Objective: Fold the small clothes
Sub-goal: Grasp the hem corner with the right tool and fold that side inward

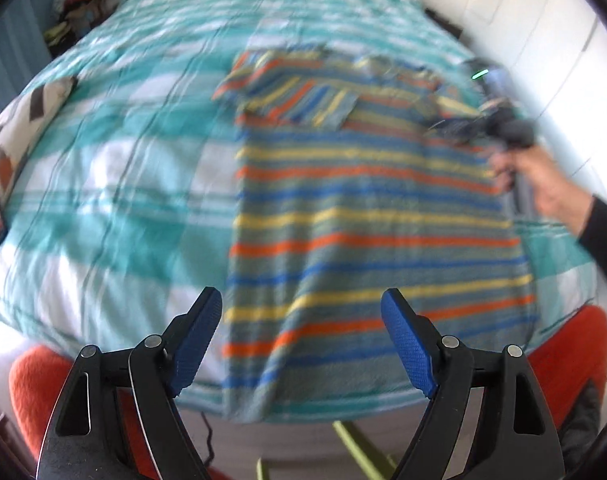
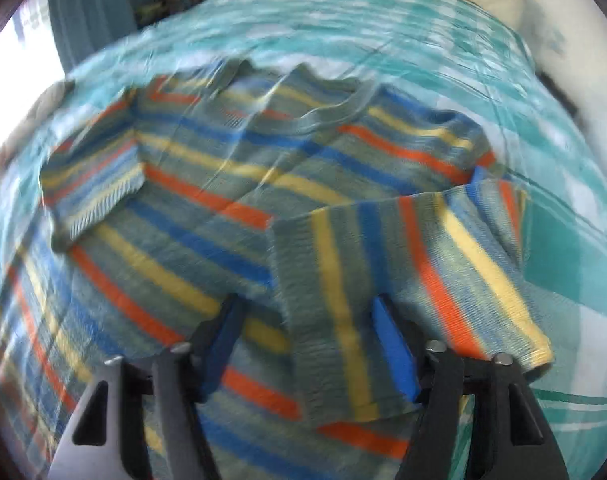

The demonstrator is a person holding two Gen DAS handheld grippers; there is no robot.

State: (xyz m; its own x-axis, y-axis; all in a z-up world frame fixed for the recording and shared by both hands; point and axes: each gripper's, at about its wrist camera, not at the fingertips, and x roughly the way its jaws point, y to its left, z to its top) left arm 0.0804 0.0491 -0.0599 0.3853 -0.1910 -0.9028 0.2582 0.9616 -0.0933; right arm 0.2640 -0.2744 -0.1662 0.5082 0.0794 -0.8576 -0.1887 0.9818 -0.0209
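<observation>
Sweater (image 1: 367,216): lying flat on the bed (image 1: 115,184), hem hanging over the near edge, left sleeve (image 1: 295,96) folded in.
Left gripper (image 1: 301,340): hovering with jaws wide apart, holding nothing.
Right gripper (image 2: 307,344): jaws parted, right sleeve (image 2: 387,264) draping between them, grip unclear.

Both grippers (image 1: 301,336) (image 2: 309,344) have black arms, silver rivets; blue textured pads (image 1: 407,344). The person's arm wears a black sleeve (image 1: 603,220).
</observation>
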